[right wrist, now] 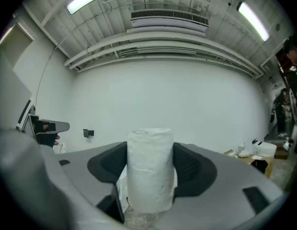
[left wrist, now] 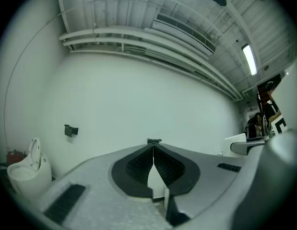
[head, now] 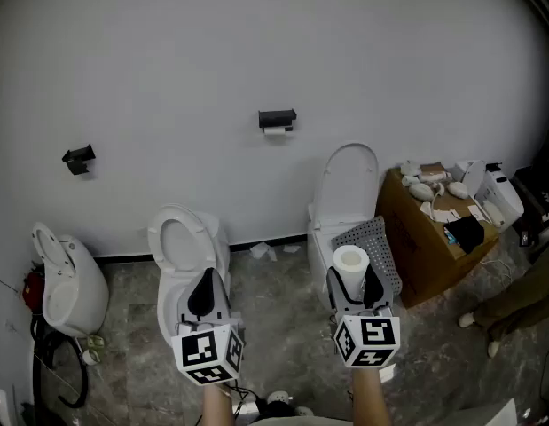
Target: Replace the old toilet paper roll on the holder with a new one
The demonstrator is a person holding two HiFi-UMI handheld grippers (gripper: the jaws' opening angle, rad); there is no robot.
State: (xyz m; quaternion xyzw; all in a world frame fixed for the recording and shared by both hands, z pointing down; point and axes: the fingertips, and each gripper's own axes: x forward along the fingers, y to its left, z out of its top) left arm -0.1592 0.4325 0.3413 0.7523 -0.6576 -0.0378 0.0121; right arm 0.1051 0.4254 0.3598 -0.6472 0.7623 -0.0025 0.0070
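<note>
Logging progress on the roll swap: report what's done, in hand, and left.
Done: the right gripper grips the new roll upright. In hand: that roll, held away from the wall. Left: the old roll sits on the holder, unremoved; left gripper shut, empty.

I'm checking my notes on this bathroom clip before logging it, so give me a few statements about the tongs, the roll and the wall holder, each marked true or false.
1. The right tongs hold a toilet paper roll upright. True.
2. The left tongs are wide open. False: they are shut, with nothing between them.
3. The holder on the wall is bare. False: white paper shows under it.
4. A cardboard box stands beside the right-hand toilet. True.
</note>
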